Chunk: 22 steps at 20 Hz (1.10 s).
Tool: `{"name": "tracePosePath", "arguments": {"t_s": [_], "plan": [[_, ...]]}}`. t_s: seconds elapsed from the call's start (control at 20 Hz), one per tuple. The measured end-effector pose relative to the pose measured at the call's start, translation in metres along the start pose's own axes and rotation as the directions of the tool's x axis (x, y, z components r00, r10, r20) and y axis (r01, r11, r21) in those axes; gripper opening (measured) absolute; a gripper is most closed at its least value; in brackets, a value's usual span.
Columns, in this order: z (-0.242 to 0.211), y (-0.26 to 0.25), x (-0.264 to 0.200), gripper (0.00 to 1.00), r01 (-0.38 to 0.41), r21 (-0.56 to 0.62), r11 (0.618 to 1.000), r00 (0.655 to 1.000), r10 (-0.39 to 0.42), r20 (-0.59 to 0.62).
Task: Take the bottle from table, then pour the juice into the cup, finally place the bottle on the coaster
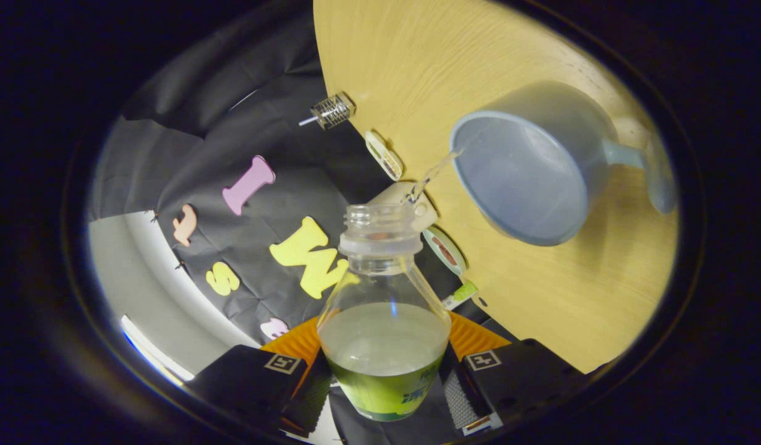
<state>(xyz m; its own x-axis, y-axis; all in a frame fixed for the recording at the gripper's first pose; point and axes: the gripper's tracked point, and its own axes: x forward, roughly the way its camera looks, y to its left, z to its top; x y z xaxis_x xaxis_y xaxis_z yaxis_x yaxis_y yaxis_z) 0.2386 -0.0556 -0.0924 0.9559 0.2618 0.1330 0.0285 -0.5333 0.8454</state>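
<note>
So we're mid-pour here. The tool [385, 386] is clamped on the bottle [384, 321], one finger each side of its lower body, and the whole thing's tipped over. A thin stream [431, 178] runs from the open neck to the rim of the cup [521, 176] on the worktop [559, 296]. Plenty of juice left. Next up, I'd guess: tip it back upright, then find the coaster.

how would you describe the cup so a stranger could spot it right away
Start at the light wooden table. The cup sits on it beyond the clear bottle clamped in the jaws, a thin stream running from bottle mouth to rim. It alone is large, pale blue-grey, with a side handle.
</note>
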Motion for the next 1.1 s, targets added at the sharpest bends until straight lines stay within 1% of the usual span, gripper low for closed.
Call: {"name": "tracePosePath", "arguments": {"t_s": [0.2, 0.35, 0.55, 0.85, 1.1], "plan": [[0.001, -0.001, 0.001, 0.81, -0.005, -0.007, 1.000, 1.000, 0.005, 0.004], [-0.001, -0.004, 0.000, 0.81, -0.007, 0.010, 1.000, 1.000, 0.007, 0.010], [-0.009, -0.012, 0.005, 0.81, 0.006, 0.024, 1.000, 1.000, -0.006, -0.010], [-0.010, -0.016, 0.006, 0.81, 0.013, 0.042, 0.999, 1.000, -0.012, -0.022], [-0.019, -0.007, 0.005, 0.81, -0.003, 0.076, 0.997, 0.999, 0.006, -0.036]]}}
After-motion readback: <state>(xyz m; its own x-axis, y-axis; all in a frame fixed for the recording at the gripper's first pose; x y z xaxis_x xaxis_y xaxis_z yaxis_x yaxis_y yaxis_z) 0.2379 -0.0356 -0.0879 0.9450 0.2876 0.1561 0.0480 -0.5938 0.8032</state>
